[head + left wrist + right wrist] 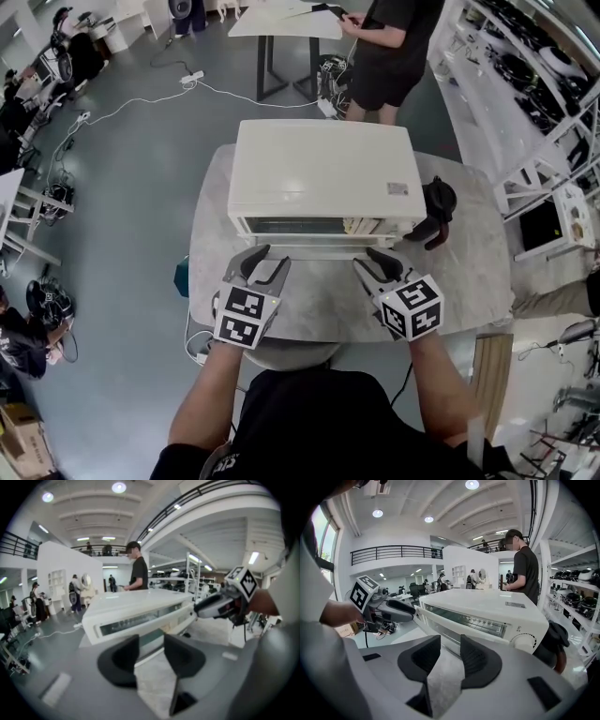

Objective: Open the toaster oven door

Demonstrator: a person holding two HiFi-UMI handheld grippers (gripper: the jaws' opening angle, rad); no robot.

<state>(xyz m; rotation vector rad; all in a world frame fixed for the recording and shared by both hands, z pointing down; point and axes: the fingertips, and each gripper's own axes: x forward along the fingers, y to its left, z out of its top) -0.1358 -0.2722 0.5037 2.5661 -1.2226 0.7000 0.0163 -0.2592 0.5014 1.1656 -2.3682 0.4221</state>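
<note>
The white toaster oven [323, 173] stands on the grey marble table [469, 281], its front facing me. Its door [309, 234] looks tipped out a little at the top, with a strip of the rack showing above the white handle bar [459, 625]. My left gripper [267, 264] is open just in front of the door's left end, with nothing between its pads [124, 658]. My right gripper [370, 262] is open before the door's right part, its gap [450, 660] showing only table. In the right gripper view the left gripper [396, 609] reaches close to the door's left corner; I cannot tell whether it touches.
A black object [436, 211] lies on the table right of the oven, near the control knob [524, 641]. A person [389, 47] stands behind the table. White shelving [534, 84] runs along the right. Cables [141, 98] trail over the floor at left.
</note>
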